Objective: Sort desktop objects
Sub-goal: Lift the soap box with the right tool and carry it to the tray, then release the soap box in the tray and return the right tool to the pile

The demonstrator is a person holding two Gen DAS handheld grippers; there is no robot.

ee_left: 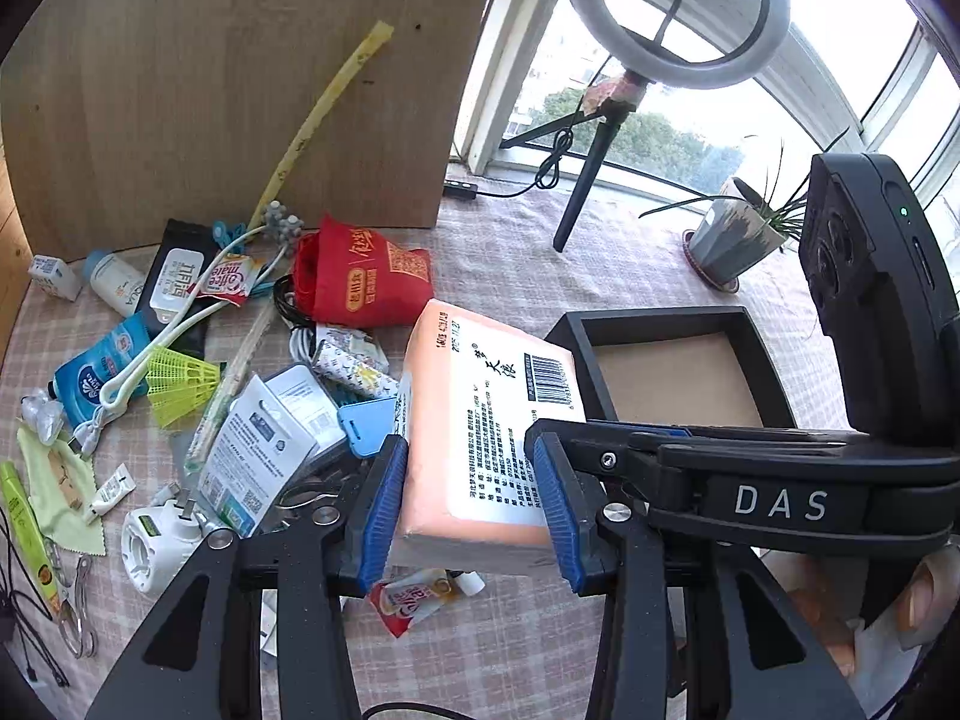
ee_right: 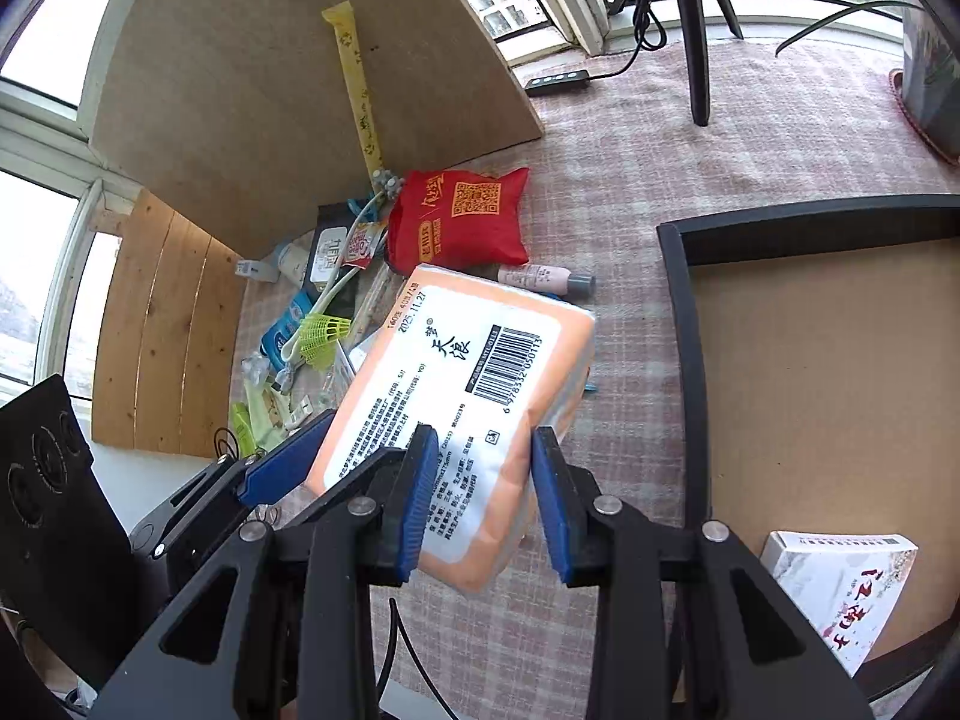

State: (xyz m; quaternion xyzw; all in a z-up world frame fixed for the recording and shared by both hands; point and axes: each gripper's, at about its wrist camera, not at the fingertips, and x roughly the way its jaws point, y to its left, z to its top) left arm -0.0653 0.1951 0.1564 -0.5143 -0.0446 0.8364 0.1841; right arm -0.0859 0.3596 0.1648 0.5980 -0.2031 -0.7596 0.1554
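An orange tissue pack (ee_left: 480,420) with a white barcode label is held above the checked tablecloth. My left gripper (ee_left: 474,510) is shut on its near end. My right gripper (ee_right: 483,498) is shut on the same pack (ee_right: 456,396) from the other side; its arm crosses the left wrist view (ee_left: 750,480). The left gripper's blue finger (ee_right: 282,468) shows at the pack's left edge. A black tray (ee_left: 672,372) with a brown floor lies to the right, also in the right wrist view (ee_right: 684,360).
A clutter pile lies left: red pouch (ee_left: 360,276), yellow shuttlecock (ee_left: 180,381), white plug (ee_left: 156,540), blue packets, cables. A white box (ee_right: 840,588) lies in the tray. A pink bottle (ee_right: 540,279), a wooden board (ee_left: 240,72), a ring light stand (ee_left: 582,192) and a potted plant (ee_left: 732,234) stand around.
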